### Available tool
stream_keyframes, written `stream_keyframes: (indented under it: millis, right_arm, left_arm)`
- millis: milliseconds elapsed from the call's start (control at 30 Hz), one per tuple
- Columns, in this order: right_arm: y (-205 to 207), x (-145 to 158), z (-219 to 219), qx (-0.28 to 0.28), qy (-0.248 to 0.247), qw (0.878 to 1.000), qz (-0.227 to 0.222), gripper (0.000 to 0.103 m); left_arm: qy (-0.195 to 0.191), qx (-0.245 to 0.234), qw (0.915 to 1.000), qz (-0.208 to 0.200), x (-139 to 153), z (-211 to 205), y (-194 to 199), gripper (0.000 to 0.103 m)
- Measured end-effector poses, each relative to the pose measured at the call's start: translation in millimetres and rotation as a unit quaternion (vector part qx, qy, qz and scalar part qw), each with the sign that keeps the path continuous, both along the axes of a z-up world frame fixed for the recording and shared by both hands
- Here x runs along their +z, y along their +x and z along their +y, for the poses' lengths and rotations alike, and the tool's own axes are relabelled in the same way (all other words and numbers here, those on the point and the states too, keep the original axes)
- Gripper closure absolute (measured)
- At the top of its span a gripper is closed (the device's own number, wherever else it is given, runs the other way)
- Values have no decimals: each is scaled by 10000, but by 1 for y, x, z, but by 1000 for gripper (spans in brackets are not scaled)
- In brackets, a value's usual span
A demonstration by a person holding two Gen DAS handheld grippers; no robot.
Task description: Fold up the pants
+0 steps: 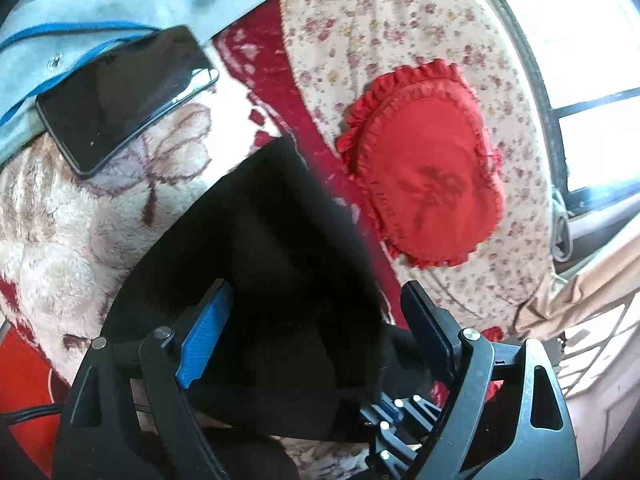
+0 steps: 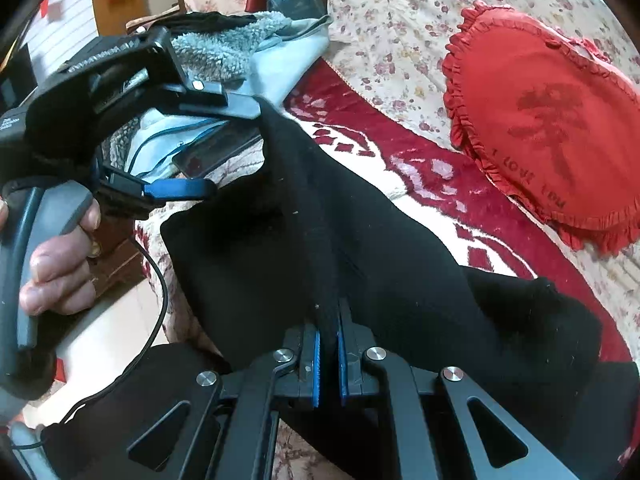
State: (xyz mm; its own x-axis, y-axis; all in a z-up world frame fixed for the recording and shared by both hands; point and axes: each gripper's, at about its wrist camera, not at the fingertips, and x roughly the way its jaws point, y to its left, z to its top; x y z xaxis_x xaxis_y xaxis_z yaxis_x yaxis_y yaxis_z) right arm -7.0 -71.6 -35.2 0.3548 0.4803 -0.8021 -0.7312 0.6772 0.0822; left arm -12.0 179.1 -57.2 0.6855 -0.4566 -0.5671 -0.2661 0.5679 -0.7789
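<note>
Black pants point(image 1: 280, 240) lie on a cream and red plush blanket point(image 1: 60, 240). My left gripper point(image 1: 316, 286) stands wide open, with the black cloth spread between and under its blue-padded fingers point(image 1: 204, 336). In the right wrist view a hand holds the left gripper point(image 2: 234, 150) at the upper left. Its upper finger sits by a raised edge of the pants point(image 2: 280, 240); I cannot tell whether they touch. My right gripper point(image 2: 328, 340) is shut on a ridge of the black cloth, which runs taut away from it.
A black phone point(image 1: 124, 100) rests on a light blue fleece jacket point(image 1: 100, 8) at the far left. A red frilled heart cushion point(image 1: 428, 168) lies on a floral cover point(image 1: 380, 20). A window point(image 1: 592, 80) is at the right. The bed's edge and floor point(image 2: 120, 320) show lower left.
</note>
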Motion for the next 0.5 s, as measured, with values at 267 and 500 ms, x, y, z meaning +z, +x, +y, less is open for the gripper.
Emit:
stream_keyframes:
  millis: [267, 500]
  right_arm:
    - [-9, 3, -2, 15, 52, 10000, 22, 97]
    - [-12, 6, -8, -49, 133, 9999, 55, 97]
  left_arm:
    - [64, 54, 9993, 359, -21, 0, 11, 4]
    - [404, -13, 9977, 536, -18, -1, 8, 58]
